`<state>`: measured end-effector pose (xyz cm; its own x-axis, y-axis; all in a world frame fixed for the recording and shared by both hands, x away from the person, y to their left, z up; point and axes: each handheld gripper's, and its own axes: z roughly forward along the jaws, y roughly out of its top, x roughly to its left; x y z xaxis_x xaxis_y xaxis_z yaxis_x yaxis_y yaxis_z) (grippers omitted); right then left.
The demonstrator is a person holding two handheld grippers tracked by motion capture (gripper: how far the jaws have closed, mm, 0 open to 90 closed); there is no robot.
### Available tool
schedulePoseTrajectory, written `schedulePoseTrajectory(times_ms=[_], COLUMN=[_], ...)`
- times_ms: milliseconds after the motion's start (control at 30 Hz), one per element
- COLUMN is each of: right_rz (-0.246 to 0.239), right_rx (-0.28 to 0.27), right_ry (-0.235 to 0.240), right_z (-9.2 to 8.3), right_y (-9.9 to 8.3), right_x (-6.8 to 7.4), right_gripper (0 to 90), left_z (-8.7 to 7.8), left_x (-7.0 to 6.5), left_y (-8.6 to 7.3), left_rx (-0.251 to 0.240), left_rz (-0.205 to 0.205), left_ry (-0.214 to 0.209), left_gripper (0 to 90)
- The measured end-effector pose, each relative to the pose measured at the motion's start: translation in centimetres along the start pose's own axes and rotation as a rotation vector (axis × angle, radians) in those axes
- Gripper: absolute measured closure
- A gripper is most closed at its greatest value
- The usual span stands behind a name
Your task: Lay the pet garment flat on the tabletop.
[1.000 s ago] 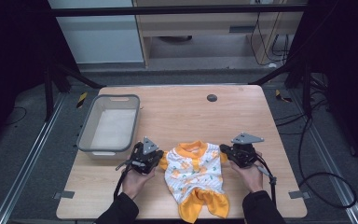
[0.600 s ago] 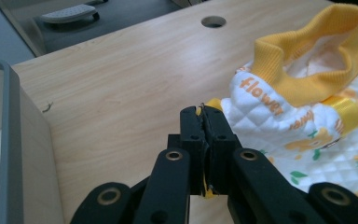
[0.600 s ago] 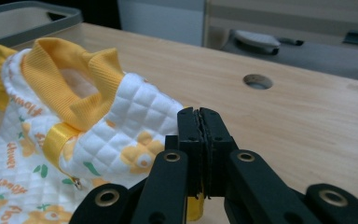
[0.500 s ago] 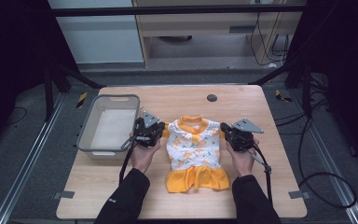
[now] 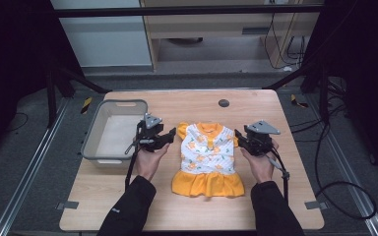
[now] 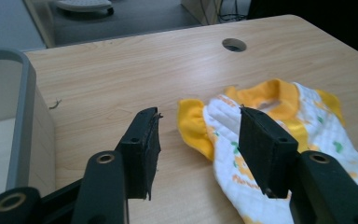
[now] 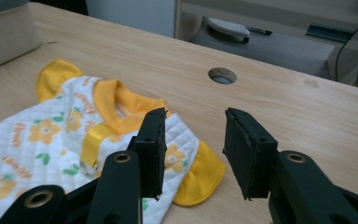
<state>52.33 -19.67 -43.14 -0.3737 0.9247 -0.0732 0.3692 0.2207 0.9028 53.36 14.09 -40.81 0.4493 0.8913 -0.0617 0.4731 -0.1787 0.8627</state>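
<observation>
Since the earlier frame both sets of jaws had just been opening: the left gripper (image 5: 166, 138) and right gripper (image 5: 239, 139) released the baby dress (image 5: 207, 160), nothing between them. It lay spread flat mid-table beside the grey bin (image 5: 94, 139), apparently laid out for folding.

Black claws (image 6: 200, 154), dark sleeves (image 5: 128, 209)

Dress (image 5: 207, 158) flat between hand-held grippers

Both forearms extend from the near edge, left tongs (image 5: 170, 136) and right tongs (image 5: 238, 138) having just opened, jaws apart, nothing gripped.
</observation>
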Motion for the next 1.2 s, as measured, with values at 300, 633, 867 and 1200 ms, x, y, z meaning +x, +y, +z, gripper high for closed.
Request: schedulePoseTrajectory(times_ms=[300,633,867,1200], right_rz=[-0.013,-0.001,-0.009,-0.037], right_rx=[0.015,0.100,0.154,0.257], right_ry=[0.103,0.217,0.250,0.292], right_z=[-4.1,-7.0,-7.5,-7.2], right_y=[-0.9,-4.6,-6.6,-9.2], right_x=[0.7,2.0,2.6,3.7], right_gripper=[53.5,55.8,56.5,58.6], left_z=[-3.8,-5.7,-5.5,-4.3], left_x=[-1.2,-2.7,-2.9,-3.4], left_y=[-2.6,-7.8,-9.8,-11.5], left_rx=[0.066,0.164,0.206,0.295], left_rz=[0.105,0.172,0.163,0.171], left_ry=[-0.099,-0.164,-0.176,-0.202], left_gripper=[43.2,45.3,48.1,57.1])
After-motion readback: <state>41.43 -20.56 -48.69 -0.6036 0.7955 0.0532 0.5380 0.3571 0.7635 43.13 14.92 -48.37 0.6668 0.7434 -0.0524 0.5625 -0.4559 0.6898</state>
